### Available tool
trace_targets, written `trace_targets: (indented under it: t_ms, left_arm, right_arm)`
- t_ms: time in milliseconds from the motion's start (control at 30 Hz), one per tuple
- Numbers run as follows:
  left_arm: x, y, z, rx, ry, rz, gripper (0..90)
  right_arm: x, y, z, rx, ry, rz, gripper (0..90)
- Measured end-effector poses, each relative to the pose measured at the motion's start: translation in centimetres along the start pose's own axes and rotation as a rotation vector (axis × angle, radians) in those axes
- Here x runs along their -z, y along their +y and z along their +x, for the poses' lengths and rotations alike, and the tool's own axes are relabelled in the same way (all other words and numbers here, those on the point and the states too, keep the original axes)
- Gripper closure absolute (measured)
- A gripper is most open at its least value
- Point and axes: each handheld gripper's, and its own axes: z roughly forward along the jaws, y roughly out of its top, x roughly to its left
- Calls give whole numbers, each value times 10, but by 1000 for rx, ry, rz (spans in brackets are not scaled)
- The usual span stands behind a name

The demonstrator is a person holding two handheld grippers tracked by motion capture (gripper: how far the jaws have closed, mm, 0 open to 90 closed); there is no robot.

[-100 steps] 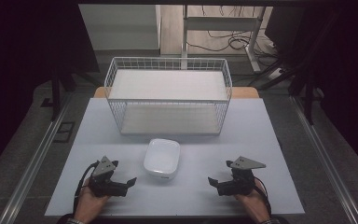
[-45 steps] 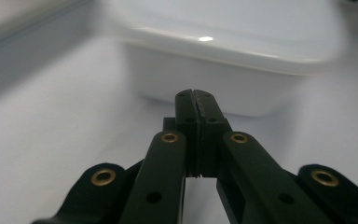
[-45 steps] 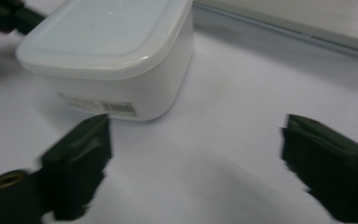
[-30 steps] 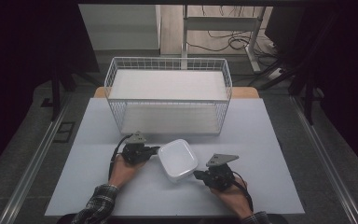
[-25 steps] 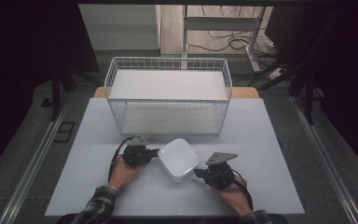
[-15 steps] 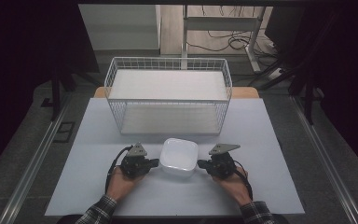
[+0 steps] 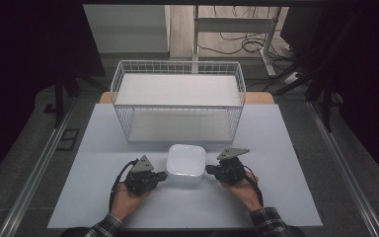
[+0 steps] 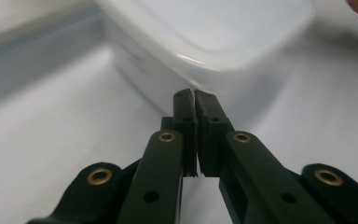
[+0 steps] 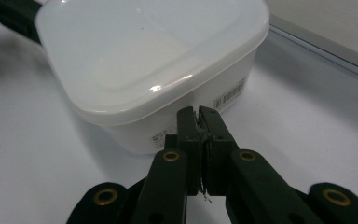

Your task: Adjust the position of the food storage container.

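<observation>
White counter (image 7: pixel 286 148) near the wire basket (image 7: pixel 177 98): both clenched hand-held grippers, left (image 7: pixel 162 175) and right (image 7: pixel 210 170), pinch-press the white lidded plastic box (image 7: pixel 185 162) between them, seemingly for lifting it basketward.

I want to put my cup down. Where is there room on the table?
Bare table lies left and right of the wire basket, and along the near edge. It is crowded around the white box, between both grippers.

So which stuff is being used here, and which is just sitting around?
In use:
white lidded container
left hand-held gripper
right hand-held gripper
likely the wire basket

Just lying about:
cables on the floor
metal stand
</observation>
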Motion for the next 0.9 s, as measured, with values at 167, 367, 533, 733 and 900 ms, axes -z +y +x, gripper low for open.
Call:
trace_targets:
  t_ms: [167, 367, 533, 733, 900]
  left_arm:
    - [-15, 4, 14, 40, -9, -3, 880]
    - [-12, -1, 0, 24, -30, 21, 891]
    - [-6, -2, 0, 17, -23, 20, 849]
    - [12, -6, 11, 24, 6, 6, 623]
    - [13, -8, 20, 55, 32, 0, 305]
  right_arm:
    - [-2, 1, -3, -18, -14, -17, 872]
    - [-1, 1, -6, -33, -23, -23, 880]
    - [0, 0, -4, -20, -36, -8, 861]
    - [13, -4, -6, -16, -61, -29, 755]
    - [23, -9, -6, -10, -107, -35, 450]
